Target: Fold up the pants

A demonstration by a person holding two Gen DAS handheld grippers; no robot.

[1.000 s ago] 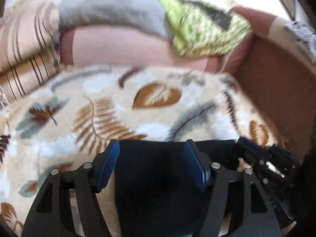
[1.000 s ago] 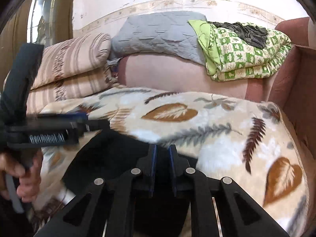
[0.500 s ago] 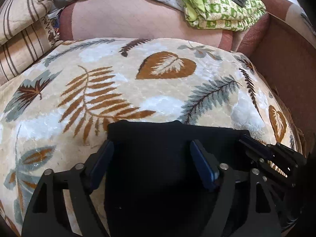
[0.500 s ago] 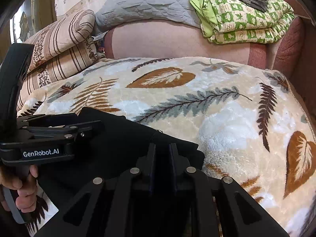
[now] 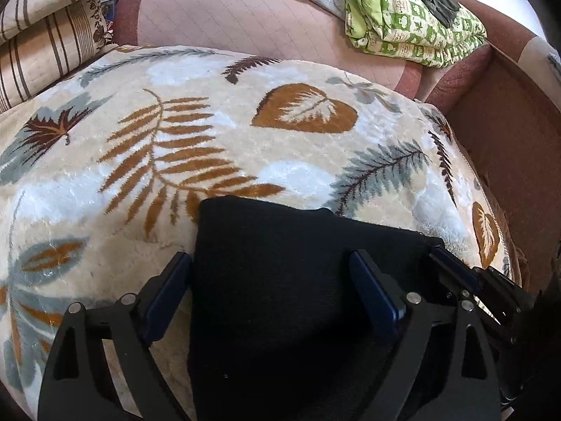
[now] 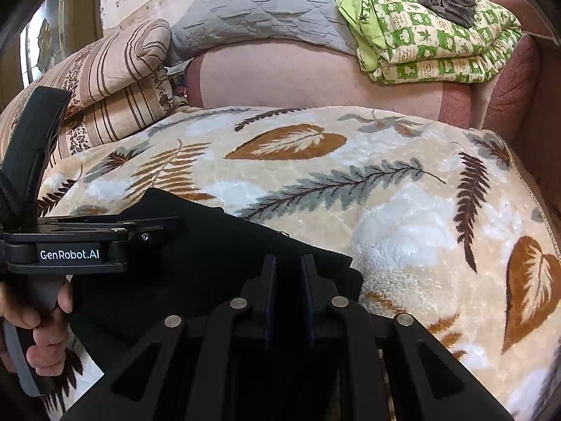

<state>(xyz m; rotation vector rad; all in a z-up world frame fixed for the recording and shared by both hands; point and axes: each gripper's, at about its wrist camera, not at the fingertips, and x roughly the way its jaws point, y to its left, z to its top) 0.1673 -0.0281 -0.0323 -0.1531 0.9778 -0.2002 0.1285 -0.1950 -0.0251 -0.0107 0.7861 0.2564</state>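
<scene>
The black pants lie folded into a compact block on the leaf-patterned blanket and also show in the right wrist view. My left gripper is open, its blue-padded fingers spread wide over the pants' near part. My right gripper is at the pants' right edge, its fingers close together with a fold of black cloth between them. It shows at the right of the left wrist view. The left gripper's body and the holding hand show at left.
Striped pillows are stacked at the back left. A grey quilt and a folded green-patterned blanket lie on the sofa back. The brown armrest rises at the right.
Both grippers have lowered and tipped down toward the blanket. The pants' folded edge now lies flat on the blanket. The left jaws stay open, the right stay shut.
</scene>
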